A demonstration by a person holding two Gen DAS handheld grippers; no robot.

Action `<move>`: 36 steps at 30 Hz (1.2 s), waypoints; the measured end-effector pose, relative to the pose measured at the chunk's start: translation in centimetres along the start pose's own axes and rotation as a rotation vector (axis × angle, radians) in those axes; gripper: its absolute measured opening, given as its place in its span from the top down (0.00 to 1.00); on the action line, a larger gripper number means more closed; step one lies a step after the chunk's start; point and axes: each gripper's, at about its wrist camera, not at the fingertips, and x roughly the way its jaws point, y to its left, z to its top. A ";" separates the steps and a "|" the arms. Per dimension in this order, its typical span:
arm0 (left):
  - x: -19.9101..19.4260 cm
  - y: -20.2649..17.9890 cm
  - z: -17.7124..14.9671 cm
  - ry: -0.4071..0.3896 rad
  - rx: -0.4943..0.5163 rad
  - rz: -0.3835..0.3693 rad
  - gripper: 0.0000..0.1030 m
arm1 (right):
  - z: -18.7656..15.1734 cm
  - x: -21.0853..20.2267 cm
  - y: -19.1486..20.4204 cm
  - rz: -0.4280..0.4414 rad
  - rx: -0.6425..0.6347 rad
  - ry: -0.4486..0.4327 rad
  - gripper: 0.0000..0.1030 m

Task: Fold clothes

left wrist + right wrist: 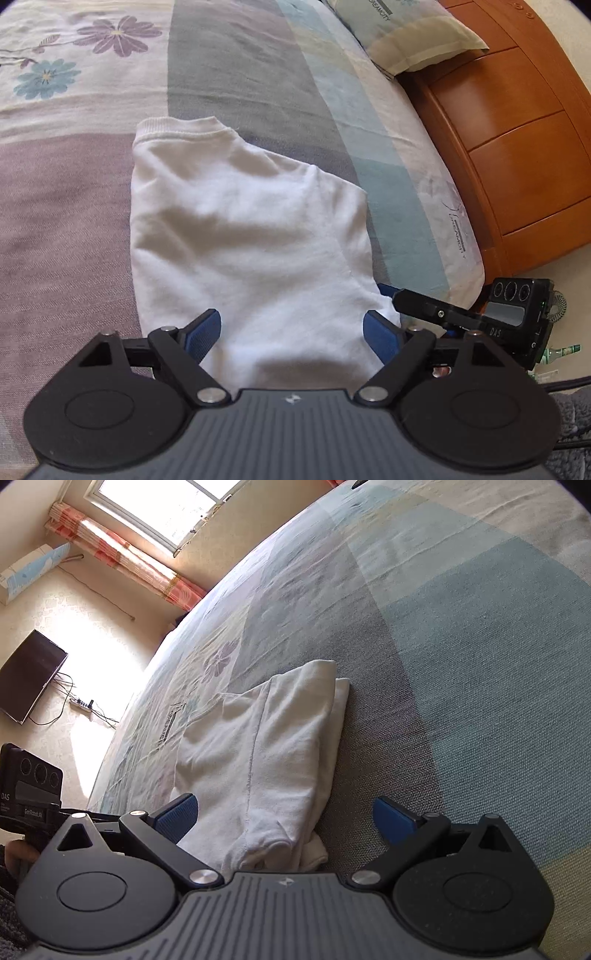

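A white garment [240, 236] lies folded into a narrow stack on the patterned bedspread [229, 62], its ribbed hem at the far end. My left gripper [293, 338] hovers over the near end of it, jaws wide apart, blue pads clear of the cloth. In the right wrist view the same white garment [269, 753] shows from its side, layers stacked. My right gripper [286, 821] stands open over its near corner, nothing pinched between the pads. The right gripper's body [476, 314] appears at the bed's edge in the left wrist view.
A pillow [410, 33] lies at the head of the bed beside an orange wooden headboard [517, 147]. The bed's edge drops to the floor on the right. A dark screen [31, 675] and a power strip [83, 703] sit on the floor below a window [162, 506].
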 end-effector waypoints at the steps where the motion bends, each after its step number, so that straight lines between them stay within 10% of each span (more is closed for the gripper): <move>1: -0.2 0.4 0.2 -0.017 -0.014 0.005 0.18 | 0.1 0.0 0.1 0.008 -0.003 0.009 0.00; 19: -1.3 6.4 -0.3 -0.194 -0.225 0.015 0.18 | 2.5 3.6 -0.4 0.100 0.228 0.144 0.00; 36: 1.5 8.9 1.5 -0.106 -0.310 -0.175 0.14 | 2.9 4.5 -0.6 0.124 0.297 0.101 0.00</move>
